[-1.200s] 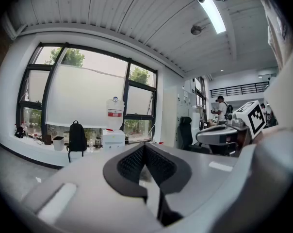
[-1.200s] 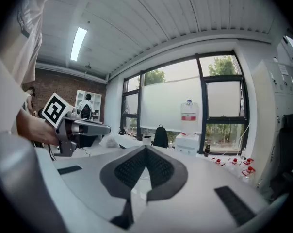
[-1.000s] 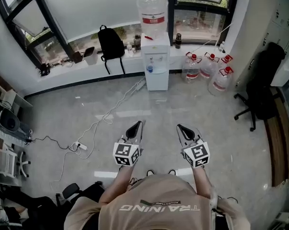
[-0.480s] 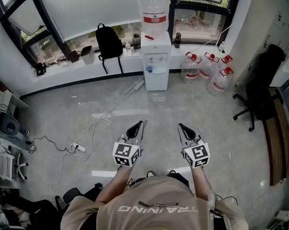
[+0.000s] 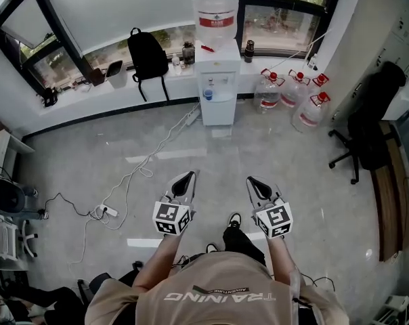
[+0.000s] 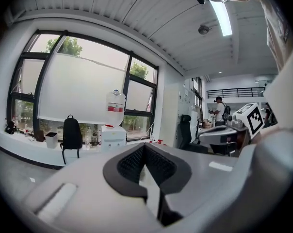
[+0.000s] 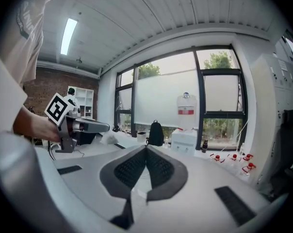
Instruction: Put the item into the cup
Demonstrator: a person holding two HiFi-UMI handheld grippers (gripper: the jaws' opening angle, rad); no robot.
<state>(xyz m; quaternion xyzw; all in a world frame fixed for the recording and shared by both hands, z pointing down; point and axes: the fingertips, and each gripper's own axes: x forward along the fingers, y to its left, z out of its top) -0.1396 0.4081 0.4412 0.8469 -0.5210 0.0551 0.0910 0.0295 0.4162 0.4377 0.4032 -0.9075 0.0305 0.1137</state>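
No cup and no item to put in it shows in any view. In the head view my left gripper (image 5: 188,175) and right gripper (image 5: 250,180) are held side by side at waist height above a grey tiled floor, both pointing forward. Each has its jaws together with nothing between them. The left gripper view looks along the shut left gripper (image 6: 144,147) toward a window wall, with the right gripper (image 6: 229,134) off to the right. The right gripper view shows the shut right gripper (image 7: 146,148) and the left gripper (image 7: 74,125) at left.
A white water dispenser (image 5: 216,80) with a big bottle stands ahead at the window wall. A black backpack (image 5: 148,53) leans on the sill to its left; water jugs (image 5: 290,100) stand to its right. An office chair (image 5: 367,137) is at right; a power strip (image 5: 103,210) and cable lie at left.
The person has stepped forward: one shoe now shows below the grippers, and the room has shifted slightly in the head view. Both grippers stay shut and side by side.
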